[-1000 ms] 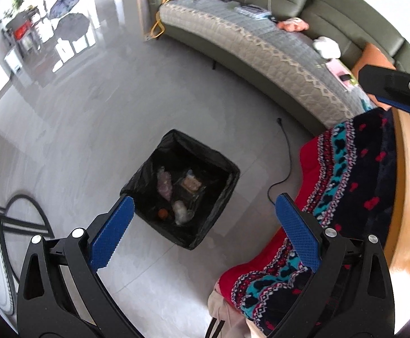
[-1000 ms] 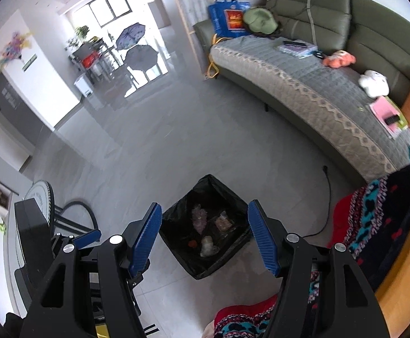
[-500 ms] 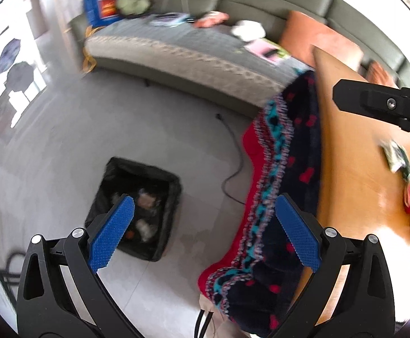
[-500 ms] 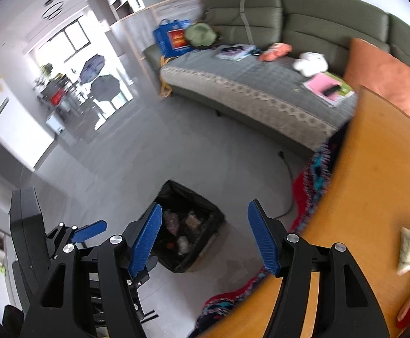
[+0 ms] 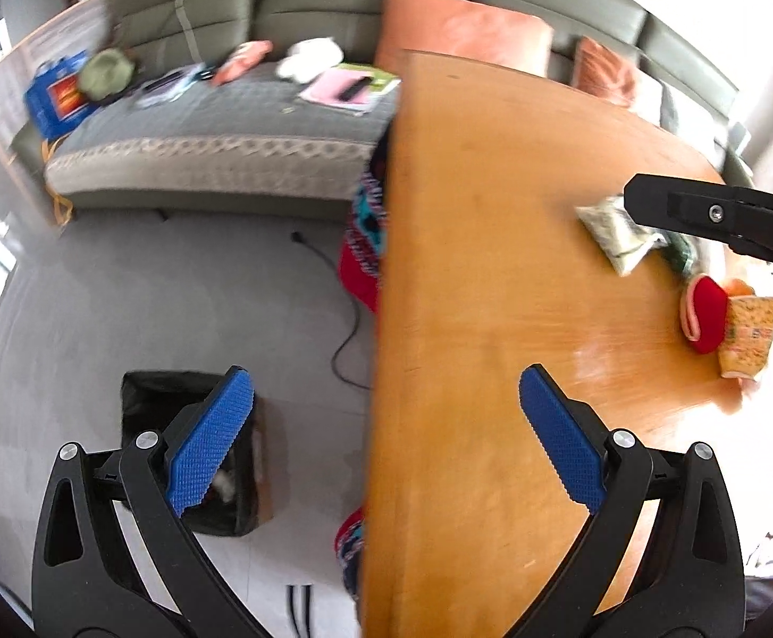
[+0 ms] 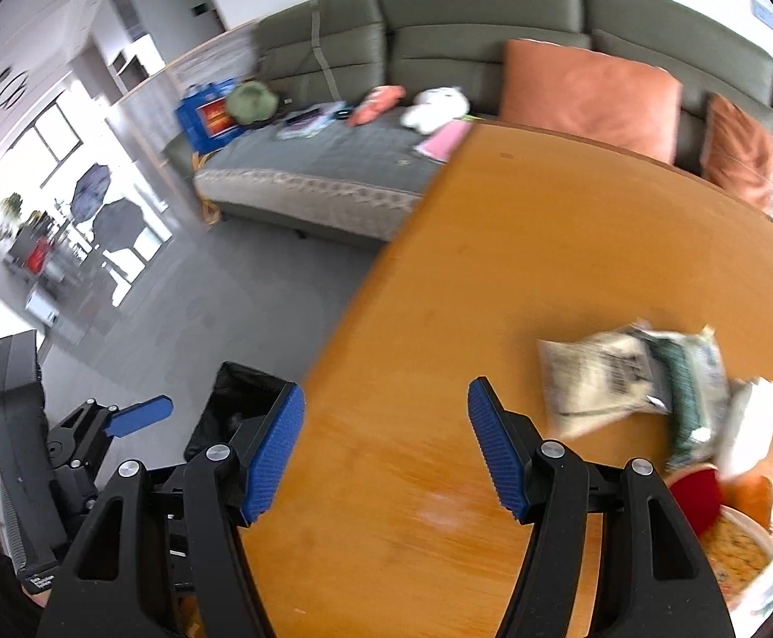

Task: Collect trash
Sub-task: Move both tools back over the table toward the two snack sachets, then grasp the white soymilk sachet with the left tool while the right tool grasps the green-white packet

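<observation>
Two tongs [image 5: 386, 425] [image 6: 384, 449] agape, wrappers [image 6: 636, 388] blurred

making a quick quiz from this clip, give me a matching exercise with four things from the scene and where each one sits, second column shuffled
Things:
1. trash bin
2. pale snack packet
3. pink book
4. printed paper cup

Places:
A. on the grey sofa cover
B. on the floor beside the wooden table
C. lying on the table next to a red item
D. flat on the table, ahead and right of the right claw

Pairs: 1-B, 2-D, 3-A, 4-C
</observation>
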Motion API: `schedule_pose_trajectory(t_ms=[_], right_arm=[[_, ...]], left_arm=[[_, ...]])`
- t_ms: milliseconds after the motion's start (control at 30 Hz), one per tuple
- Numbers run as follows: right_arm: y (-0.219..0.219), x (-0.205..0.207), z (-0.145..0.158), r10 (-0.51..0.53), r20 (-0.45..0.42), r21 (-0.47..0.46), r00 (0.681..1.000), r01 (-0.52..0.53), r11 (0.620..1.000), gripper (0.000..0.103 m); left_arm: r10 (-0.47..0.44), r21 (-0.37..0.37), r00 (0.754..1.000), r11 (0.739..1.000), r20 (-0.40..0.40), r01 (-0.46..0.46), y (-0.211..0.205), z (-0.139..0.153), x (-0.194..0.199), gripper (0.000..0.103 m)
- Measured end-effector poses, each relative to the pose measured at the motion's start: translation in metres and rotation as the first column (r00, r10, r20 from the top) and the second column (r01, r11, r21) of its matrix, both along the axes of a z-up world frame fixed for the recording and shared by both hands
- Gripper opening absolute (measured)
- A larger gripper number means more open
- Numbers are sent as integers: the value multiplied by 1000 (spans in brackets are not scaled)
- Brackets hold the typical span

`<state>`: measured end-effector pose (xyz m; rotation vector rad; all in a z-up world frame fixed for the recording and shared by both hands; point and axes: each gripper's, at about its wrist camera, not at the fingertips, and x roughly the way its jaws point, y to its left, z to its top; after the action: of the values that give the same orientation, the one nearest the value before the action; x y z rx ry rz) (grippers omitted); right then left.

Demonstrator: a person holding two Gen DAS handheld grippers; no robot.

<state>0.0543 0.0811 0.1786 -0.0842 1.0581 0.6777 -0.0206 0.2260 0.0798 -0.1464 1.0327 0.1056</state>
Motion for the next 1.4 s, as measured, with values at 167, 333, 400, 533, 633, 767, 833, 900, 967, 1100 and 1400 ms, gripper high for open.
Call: schedule_pose_trajectory(t_ms=[167,333,400,533,633,767,833,900,967,1100,1400], right_arm=[[-46,27,-3,-59,-18,-17,998,59,998,65],[-81,56,-10,-66,-39,-63,997,63,996,72],[-93,69,-13,-64,-49,-79,997,60,995,72],[-114,101,-25,-66,-93,-138,993,53,989,72],[-123,125,-45,-45,-163,-205,986,11,979,72],[-127,144,-67,-18,-205,-277,979,-41,960,72],[-128,151,-80,1,-228,-306,974,-73,949,72],[-128,156,-89,1,-231,-338,973,-81,938,72],[-130,161,-99,-2,-244,-348,970,-85,934,72],[-134,169,-110,-10,-277,-327,961,-84,941,72],[-140,179,-107,-21,-251,-301,968,-58,952,57]], left_arm=[[-82,-4,997,997,-5,82,-40,2,24,97],[-177,7,984,984,-20,177,-75,-1,47,97],[-209,5,978,978,-25,210,-85,-2,58,97],[-274,-7,961,962,-40,274,-103,-5,80,97],[-323,-18,945,946,-52,323,-113,-7,94,97],[-373,-13,926,928,-64,373,-126,-10,116,97],[-386,-11,920,922,-67,386,-129,-11,124,97],[-396,-13,915,918,-78,396,-132,-13,134,97],[-409,-17,908,912,-86,409,-135,-14,145,97],[-443,-18,891,896,-97,443,-141,-17,161,97],[-578,-21,806,814,-130,581,-163,-34,193,97]])
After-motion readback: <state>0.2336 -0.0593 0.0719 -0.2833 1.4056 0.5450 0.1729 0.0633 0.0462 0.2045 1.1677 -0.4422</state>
